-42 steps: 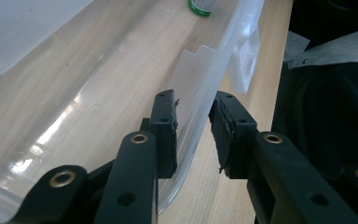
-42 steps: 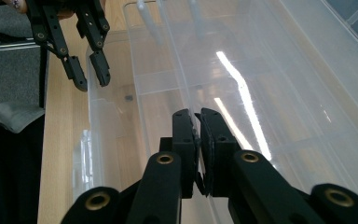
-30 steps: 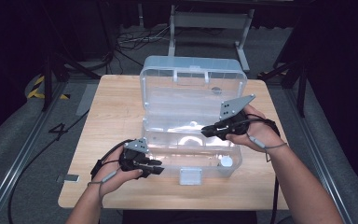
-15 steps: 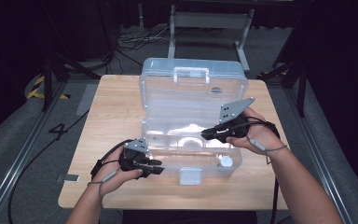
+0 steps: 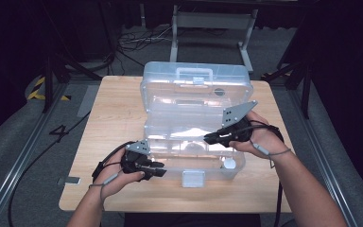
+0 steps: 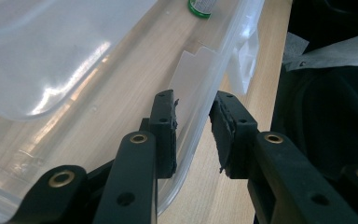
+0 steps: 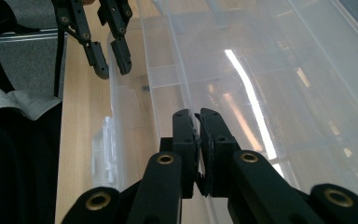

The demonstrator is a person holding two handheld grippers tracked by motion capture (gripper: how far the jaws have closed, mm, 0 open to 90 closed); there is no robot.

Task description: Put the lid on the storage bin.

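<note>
A clear plastic storage box (image 5: 170,166) stands on the wooden table (image 5: 113,118) with its lid (image 5: 194,90) raised at the back. My left gripper (image 5: 158,169) is at the box's front left corner. Its jaws straddle the front wall (image 6: 200,121) with a gap showing between pads (image 6: 193,100) and plastic, so it is open. My right gripper (image 5: 209,139) reaches in from the right and is shut (image 7: 196,114) on the thin edge of a clear divided inner tray (image 7: 223,84). A small green-labelled bottle (image 6: 200,6) stands on the box floor.
The box's white front latch (image 5: 193,178) hangs at the middle of the front wall. My left gripper (image 7: 114,60) also appears far off in the right gripper view, over the front rim. Bare table lies left and right of the box; cables and metal frames stand beyond it.
</note>
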